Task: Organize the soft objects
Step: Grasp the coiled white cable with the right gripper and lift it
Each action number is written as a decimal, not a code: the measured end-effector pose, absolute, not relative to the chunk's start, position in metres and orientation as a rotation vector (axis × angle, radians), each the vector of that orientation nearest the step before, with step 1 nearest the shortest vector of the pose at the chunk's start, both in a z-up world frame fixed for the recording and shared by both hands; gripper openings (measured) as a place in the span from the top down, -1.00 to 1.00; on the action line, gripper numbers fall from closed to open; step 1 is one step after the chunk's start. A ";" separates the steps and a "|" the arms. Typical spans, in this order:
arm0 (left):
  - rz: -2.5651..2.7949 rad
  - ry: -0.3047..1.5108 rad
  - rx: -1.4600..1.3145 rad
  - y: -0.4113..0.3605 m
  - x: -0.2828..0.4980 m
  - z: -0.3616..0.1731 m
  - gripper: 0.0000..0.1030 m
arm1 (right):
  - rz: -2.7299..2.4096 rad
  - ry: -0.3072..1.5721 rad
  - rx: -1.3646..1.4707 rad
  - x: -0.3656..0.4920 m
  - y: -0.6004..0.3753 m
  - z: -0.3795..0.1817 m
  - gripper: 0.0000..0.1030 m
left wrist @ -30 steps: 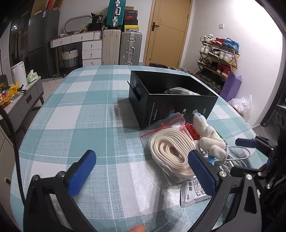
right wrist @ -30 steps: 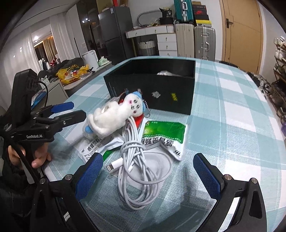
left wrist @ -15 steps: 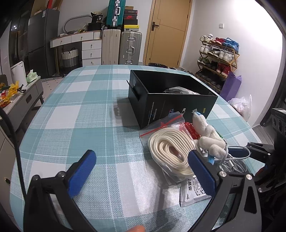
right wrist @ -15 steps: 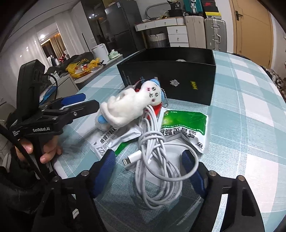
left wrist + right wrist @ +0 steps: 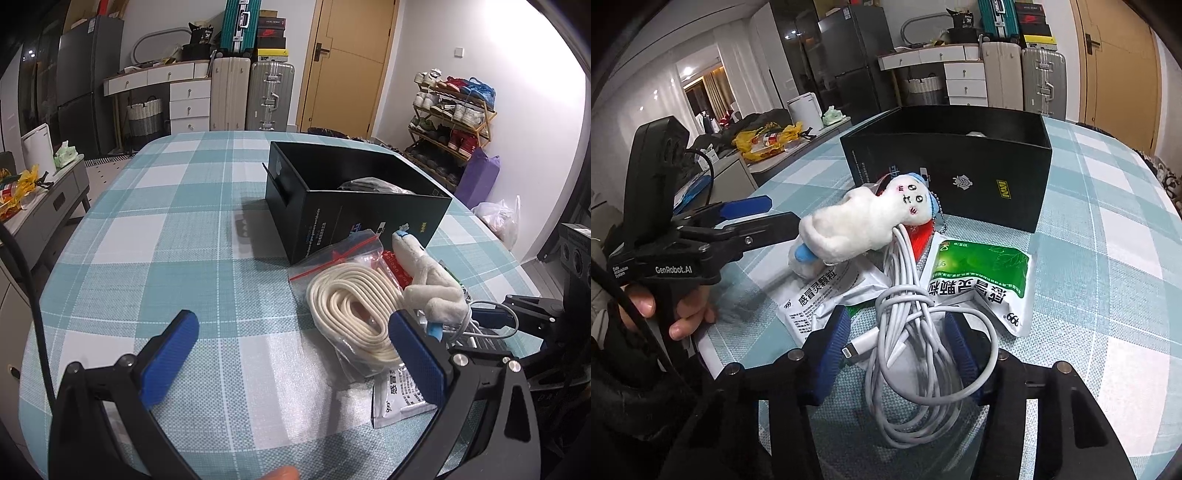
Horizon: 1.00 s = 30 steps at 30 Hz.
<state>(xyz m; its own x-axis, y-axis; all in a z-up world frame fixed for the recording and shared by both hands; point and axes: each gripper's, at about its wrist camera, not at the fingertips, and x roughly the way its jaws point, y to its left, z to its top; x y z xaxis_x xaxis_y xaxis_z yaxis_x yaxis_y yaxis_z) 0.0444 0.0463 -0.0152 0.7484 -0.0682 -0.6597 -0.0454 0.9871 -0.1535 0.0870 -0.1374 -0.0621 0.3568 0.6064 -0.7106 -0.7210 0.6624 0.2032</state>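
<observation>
the right gripper has just been closing; its blue pads now pinch the coiled white charging cable bundle, likely to lift it whole. just beyond lie the white plush keychain, medicine sachets and open black box, its probable destination. the left gripper waits wide open, empty, beside the bagged cream cord.

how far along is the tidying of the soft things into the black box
Early. Done: the black cardboard box already holds one pale bundle. In hand: the right gripper has just been closing around the coiled white charging cable; a firm grip isn't clear. The left gripper is open and empty. Left on the table: white plush toy, cream strap in a zip bag, green-and-white sachets.
</observation>
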 end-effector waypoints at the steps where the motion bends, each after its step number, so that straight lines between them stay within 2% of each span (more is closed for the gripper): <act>1: -0.010 0.728 -0.164 0.046 0.045 -0.016 -1.00 | 0.868 0.845 -0.152 0.086 -0.138 -0.062 0.01; 6: -0.009 0.736 -0.153 0.045 0.046 -0.017 -1.00 | 0.890 0.835 -0.129 0.083 -0.145 -0.062 0.12; 13: -0.004 0.733 -0.152 0.044 0.045 -0.017 -1.00 | 0.913 0.812 -0.051 0.078 -0.160 -0.059 0.13; 30: -0.017 0.785 -0.227 0.035 0.069 -0.011 -1.00 | 0.847 0.616 -0.014 0.065 -0.184 -0.032 0.13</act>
<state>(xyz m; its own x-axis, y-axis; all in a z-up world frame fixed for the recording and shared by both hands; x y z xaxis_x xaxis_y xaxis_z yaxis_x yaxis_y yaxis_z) 0.0692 0.0346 -0.0114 0.7086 -0.0994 -0.6985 -0.0690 0.9755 -0.2088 0.0653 -0.1844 -0.0317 0.4999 0.6961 -0.5153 -0.7042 0.6730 0.2261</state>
